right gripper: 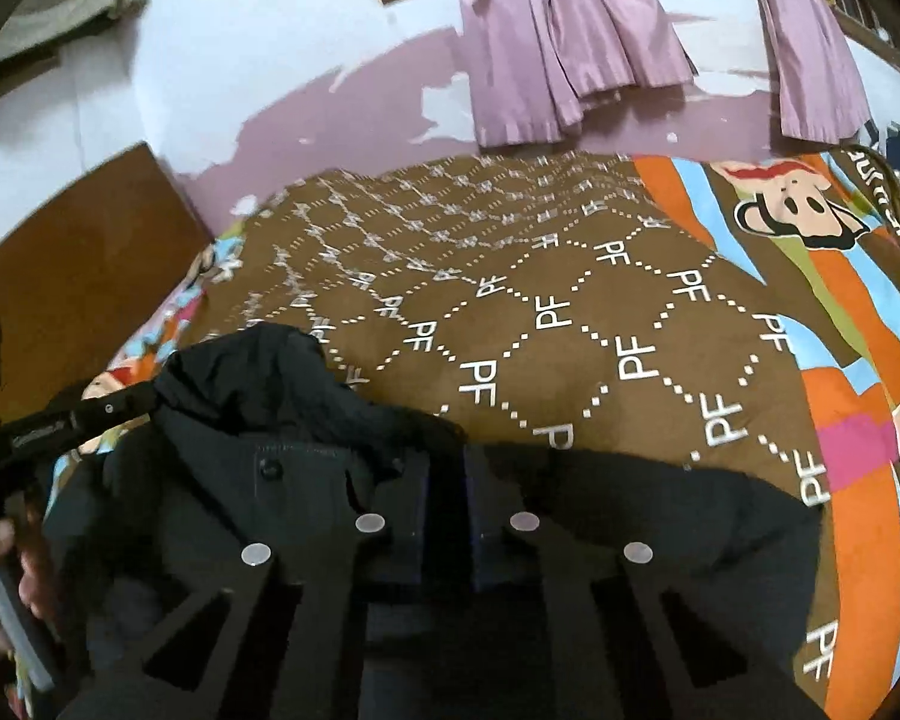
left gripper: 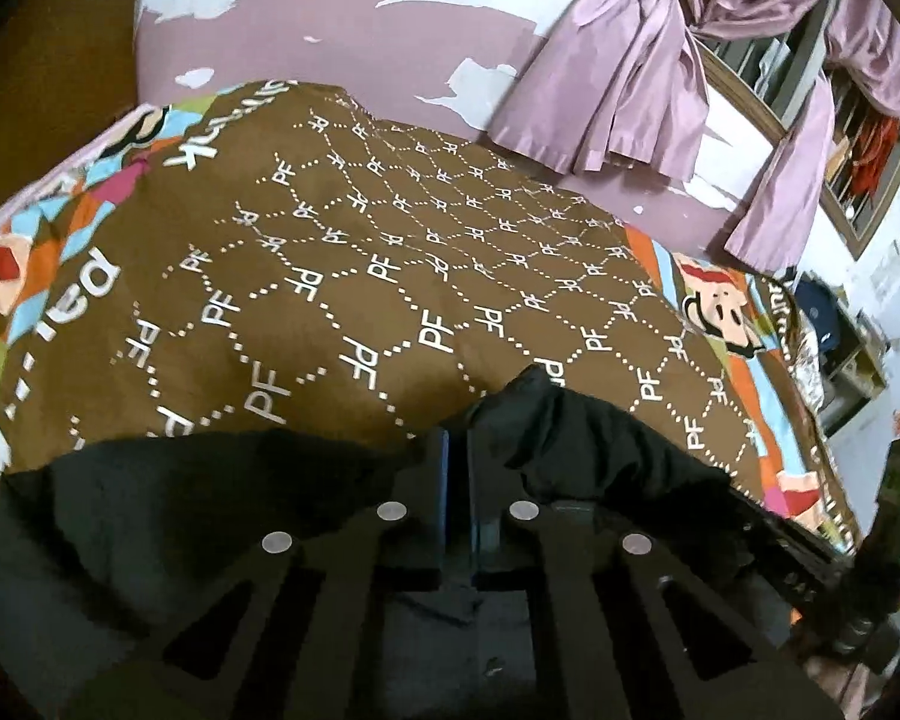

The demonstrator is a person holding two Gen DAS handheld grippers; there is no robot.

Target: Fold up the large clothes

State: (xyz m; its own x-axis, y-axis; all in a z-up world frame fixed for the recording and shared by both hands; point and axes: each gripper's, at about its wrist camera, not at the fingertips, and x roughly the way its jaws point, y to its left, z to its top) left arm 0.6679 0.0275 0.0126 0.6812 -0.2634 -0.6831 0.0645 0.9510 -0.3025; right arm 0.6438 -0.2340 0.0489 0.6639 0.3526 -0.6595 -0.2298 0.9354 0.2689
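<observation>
Both claws clamped on the black jacket (right gripper: pixel 306 480) at the bed's (left gripper: pixel 390 276) near edge — left claw (left gripper: pixel 457 450), right claw (right gripper: pixel 450 480) — lift evenly, keep the hem taut.

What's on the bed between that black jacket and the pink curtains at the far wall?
Nothing but bare bedspread: both wrist views show only brown patterned cloth between the black jacket and the pink curtains.

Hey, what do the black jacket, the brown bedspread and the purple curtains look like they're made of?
Black jacket: probably matte woven synthetic or cotton blend; dull surface, soft puffy folds, snap buttons.
Brown bedspread: likely printed cotton or polyester; flat matte weave, crisp white lettering.
Purple curtains: apparently satin-like polyester; slight sheen along the pleats.
</observation>
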